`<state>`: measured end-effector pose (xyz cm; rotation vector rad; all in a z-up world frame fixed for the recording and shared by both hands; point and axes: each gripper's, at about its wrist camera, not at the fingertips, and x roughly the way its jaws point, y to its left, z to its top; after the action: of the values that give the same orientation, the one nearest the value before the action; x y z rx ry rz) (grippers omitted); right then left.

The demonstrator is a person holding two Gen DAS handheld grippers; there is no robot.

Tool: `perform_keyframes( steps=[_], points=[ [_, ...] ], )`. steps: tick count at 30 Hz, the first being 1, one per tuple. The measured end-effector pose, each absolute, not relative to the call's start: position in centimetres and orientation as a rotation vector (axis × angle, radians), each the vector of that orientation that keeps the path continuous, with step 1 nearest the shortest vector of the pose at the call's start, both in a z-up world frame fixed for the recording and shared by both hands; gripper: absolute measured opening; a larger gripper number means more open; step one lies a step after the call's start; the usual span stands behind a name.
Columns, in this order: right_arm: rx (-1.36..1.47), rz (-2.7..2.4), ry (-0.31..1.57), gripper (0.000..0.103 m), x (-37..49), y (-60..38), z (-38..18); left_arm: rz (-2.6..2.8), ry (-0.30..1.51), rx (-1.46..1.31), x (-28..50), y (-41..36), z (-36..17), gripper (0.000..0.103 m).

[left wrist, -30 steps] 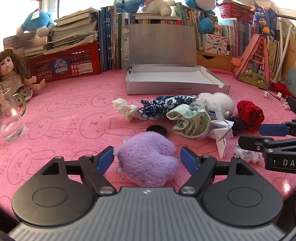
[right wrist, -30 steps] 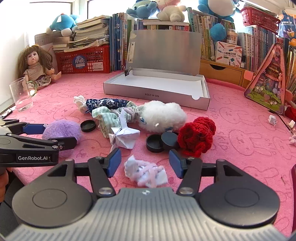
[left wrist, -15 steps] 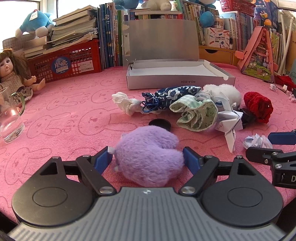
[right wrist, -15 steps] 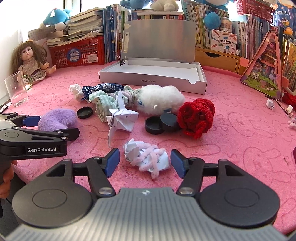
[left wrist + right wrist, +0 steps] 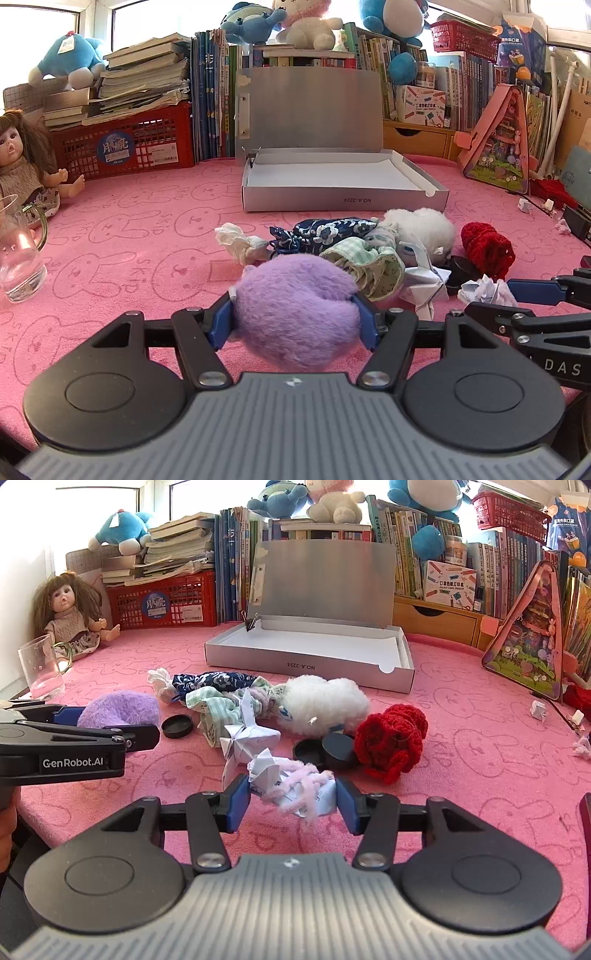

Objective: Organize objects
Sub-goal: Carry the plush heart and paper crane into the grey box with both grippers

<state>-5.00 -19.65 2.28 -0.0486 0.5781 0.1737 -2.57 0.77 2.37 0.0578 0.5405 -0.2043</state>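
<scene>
A purple plush (image 5: 295,310) sits between the blue pads of my left gripper (image 5: 293,325); the jaws are closing and press into its sides. In the right wrist view, my right gripper (image 5: 292,805) is closing on a crumpled paper wad with pink yarn (image 5: 291,786), and both pads touch it. An open silver box (image 5: 343,201) with its lid raised stands behind the pile on the pink cloth. From the right wrist view, the left gripper (image 5: 110,723) with the plush (image 5: 118,709) is at the left.
The pile holds a blue floral cloth (image 5: 325,230), a white fluffy toy (image 5: 424,225), a red knitted piece (image 5: 487,251), a folded paper shape (image 5: 251,738) and black lids (image 5: 332,749). A glass mug (image 5: 20,258) and a doll (image 5: 22,166) are at the left, a red basket (image 5: 129,147) behind.
Both grippers have narrowed their jaws: the left onto the purple plush, the right onto the paper wad. Both objects now sit squeezed between the pads.
</scene>
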Motion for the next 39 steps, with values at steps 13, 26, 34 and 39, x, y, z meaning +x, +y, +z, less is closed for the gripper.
perform_keyframes(
  steps=[13, 26, 34, 39],
  points=[
    [0.017, 0.113, 0.543, 0.055, 0.5, -22.4, 5.8, -0.203, 0.502, 0.032, 3.3, 0.8, 6.1, 0.07],
    [-0.004, 0.104, 0.554, 0.055, 9.7, -24.4, 7.9, -0.174, 0.517, -0.019, 14.2, -0.5, 9.1, 0.07],
    [-0.009, 0.103, 0.595, 0.055, 15.4, -24.6, 6.8, -0.147, 0.56, 0.013, 20.5, -3.2, 7.0, 0.07],
    [0.06, 0.102, 0.647, 0.055, 18.2, -25.4, 5.1, -0.136, 0.627, -0.027, 23.5, -3.7, 5.4, 0.07]
  ],
)
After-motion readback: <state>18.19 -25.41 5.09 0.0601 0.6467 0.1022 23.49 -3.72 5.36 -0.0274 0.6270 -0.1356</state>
